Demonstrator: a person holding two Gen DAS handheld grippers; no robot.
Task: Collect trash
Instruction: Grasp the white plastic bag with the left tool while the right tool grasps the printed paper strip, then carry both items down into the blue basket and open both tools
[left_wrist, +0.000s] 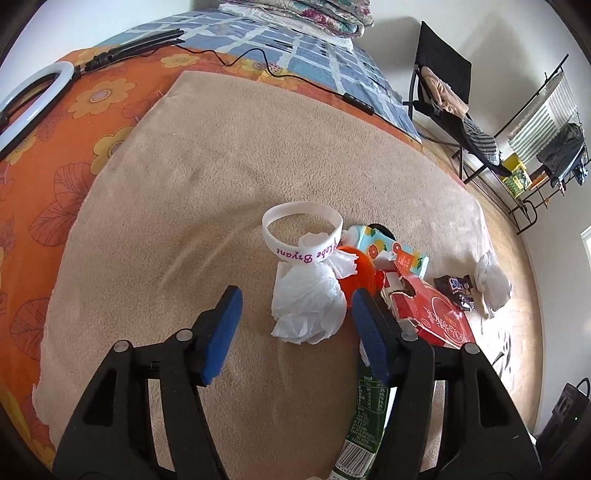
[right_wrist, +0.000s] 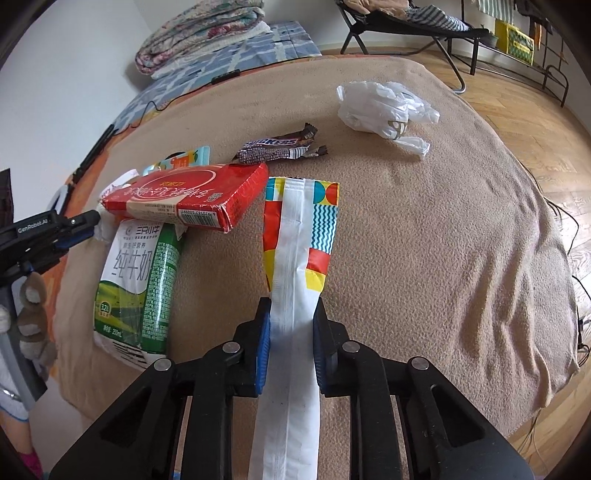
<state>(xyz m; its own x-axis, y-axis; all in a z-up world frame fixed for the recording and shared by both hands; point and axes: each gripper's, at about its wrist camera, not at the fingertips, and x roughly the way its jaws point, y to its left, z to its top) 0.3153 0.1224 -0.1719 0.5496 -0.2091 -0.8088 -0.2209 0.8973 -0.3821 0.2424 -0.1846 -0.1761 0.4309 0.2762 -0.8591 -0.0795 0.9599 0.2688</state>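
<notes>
My left gripper (left_wrist: 297, 308) is open, its fingers on either side of a crumpled white tissue (left_wrist: 306, 306) on the beige blanket. A white wristband (left_wrist: 301, 232) lies just behind the tissue. My right gripper (right_wrist: 291, 328) is shut on a flat white bag with colourful print (right_wrist: 295, 258), held over the blanket. A red carton (right_wrist: 188, 199), a green and white milk pouch (right_wrist: 136, 288), a Snickers wrapper (right_wrist: 277, 146) and a crumpled white plastic bag (right_wrist: 384, 105) lie ahead of it. The left gripper also shows at the left edge of the right wrist view (right_wrist: 62, 232).
An orange lid (left_wrist: 356, 273) and a fruit-print pack (left_wrist: 384, 247) sit beside the tissue. A ring light (left_wrist: 33, 99) and a black cable (left_wrist: 258, 62) lie on the bed behind. A folding chair (left_wrist: 443, 92) and a rack (left_wrist: 543, 147) stand on the wooden floor to the right.
</notes>
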